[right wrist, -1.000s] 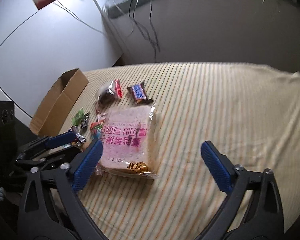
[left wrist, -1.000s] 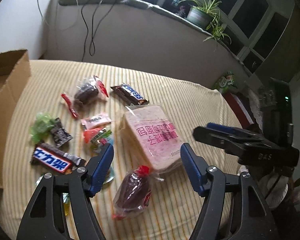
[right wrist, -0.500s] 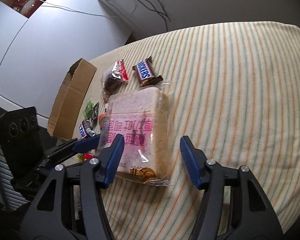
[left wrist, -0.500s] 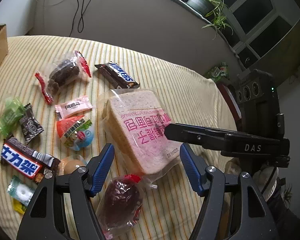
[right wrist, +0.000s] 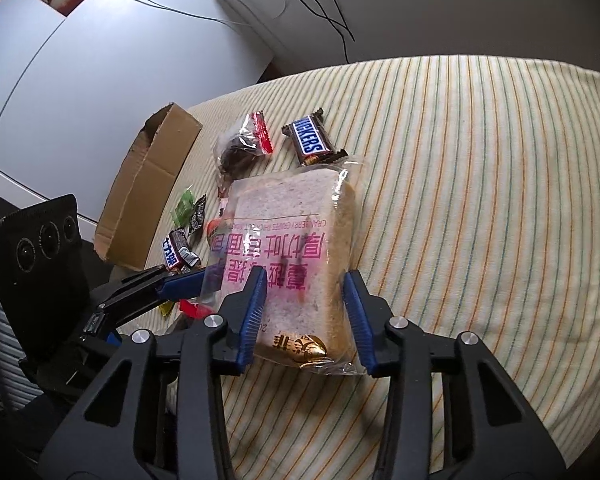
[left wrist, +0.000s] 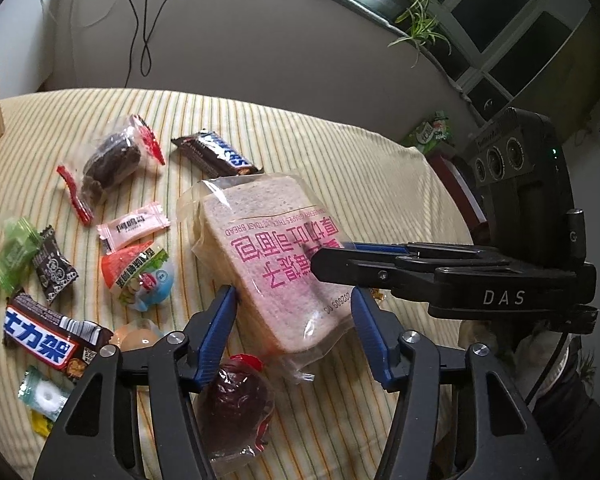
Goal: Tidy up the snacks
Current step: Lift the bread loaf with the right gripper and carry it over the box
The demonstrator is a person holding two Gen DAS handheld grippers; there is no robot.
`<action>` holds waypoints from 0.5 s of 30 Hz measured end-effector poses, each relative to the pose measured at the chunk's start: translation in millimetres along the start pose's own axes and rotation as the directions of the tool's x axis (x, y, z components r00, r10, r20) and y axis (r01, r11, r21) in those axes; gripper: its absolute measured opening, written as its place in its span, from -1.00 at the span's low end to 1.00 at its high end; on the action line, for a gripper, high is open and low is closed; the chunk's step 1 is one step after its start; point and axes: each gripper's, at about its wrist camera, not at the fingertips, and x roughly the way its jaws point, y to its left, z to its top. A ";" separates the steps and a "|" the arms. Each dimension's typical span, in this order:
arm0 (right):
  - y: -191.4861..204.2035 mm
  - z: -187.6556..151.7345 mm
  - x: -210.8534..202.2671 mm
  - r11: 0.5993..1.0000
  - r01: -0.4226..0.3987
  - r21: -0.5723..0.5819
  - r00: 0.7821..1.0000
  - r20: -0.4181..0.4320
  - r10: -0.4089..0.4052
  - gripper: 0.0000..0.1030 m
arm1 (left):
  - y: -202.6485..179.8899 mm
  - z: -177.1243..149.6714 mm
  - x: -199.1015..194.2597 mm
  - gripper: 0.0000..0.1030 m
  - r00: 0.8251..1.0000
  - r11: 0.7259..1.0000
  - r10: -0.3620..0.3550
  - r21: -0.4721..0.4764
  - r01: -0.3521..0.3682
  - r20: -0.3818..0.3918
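Note:
A clear bag of sliced toast bread with pink print (left wrist: 276, 256) lies on the striped tablecloth; it also shows in the right wrist view (right wrist: 296, 240). My left gripper (left wrist: 294, 328) is open with its blue pads on either side of the bag's near corner. My right gripper (right wrist: 304, 312) is open and straddles the bag's other near end; I cannot tell whether its pads touch the bag. A dark cake in a clear wrapper (left wrist: 236, 404) lies under my left gripper.
Small snacks lie to the left: a Snickers bar (left wrist: 216, 152), a brownie pack (left wrist: 108, 164), a pink candy (left wrist: 134, 226), a Chinese-label Snickers (left wrist: 48, 340), and green and black sweets. A cardboard box (right wrist: 148, 184) stands at the left table edge.
Both grippers have moved in toward the bread bag and narrowed their jaws around its near end. The right gripper now reaches across the bag in the left wrist view.

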 end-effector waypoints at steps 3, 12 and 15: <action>3.6 -0.1 -8.1 1.000 -0.001 -0.009 1.000 0.013 0.002 -0.17 | -3.1 0.9 -5.2 0.11 1.000 1.000 -0.005 0.008 0.005 0.017; 33.8 5.0 -26.4 0.998 -0.006 -0.059 0.998 0.056 0.009 -0.18 | -0.5 1.1 -40.1 0.12 0.995 0.999 0.005 0.032 -0.008 0.097; 48.4 8.7 -26.8 0.996 -0.012 -0.084 0.998 0.062 0.017 -0.18 | 4.0 -4.5 -54.9 0.12 0.992 0.999 0.016 0.028 -0.020 0.125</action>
